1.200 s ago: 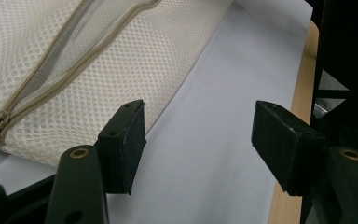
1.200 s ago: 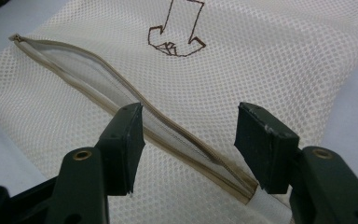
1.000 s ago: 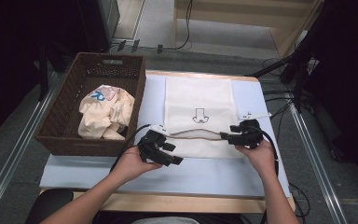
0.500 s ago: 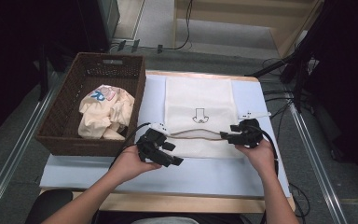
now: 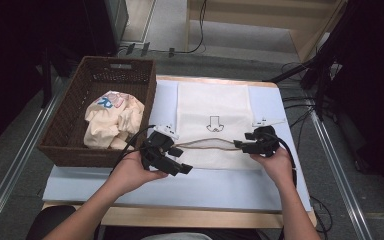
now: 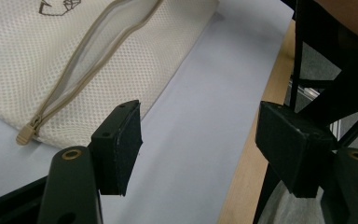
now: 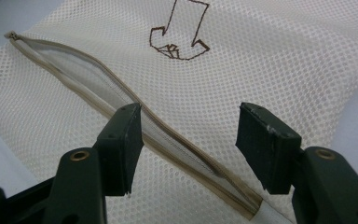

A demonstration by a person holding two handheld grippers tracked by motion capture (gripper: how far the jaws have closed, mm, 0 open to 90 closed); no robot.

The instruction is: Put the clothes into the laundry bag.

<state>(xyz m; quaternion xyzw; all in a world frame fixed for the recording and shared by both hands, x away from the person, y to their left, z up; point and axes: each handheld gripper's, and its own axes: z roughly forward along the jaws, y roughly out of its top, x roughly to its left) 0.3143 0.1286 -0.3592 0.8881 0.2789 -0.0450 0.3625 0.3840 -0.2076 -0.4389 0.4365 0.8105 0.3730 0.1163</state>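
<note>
Mesh bag [image 5: 214,107] lies flat — cream, zipper [image 7: 121,107] gaping open.

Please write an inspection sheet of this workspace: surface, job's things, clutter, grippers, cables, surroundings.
Surface: wooden table covered by a pale blue mat, flat.
Job's things: cream mesh laundry bag lying flat, brown arrow print on it; its beige zipper is open, the pull at one end.
Clutter: dark brown wicker basket on the mat's left, holding crumpled cream clothes.
Grippers: left gripper open above bare mat beside the bag; right gripper open over the zipper.
Cables: a black cable trails from the left gripper; more lie on the floor.
Surroundings: grey floor, metal rails, dark equipment.
</note>
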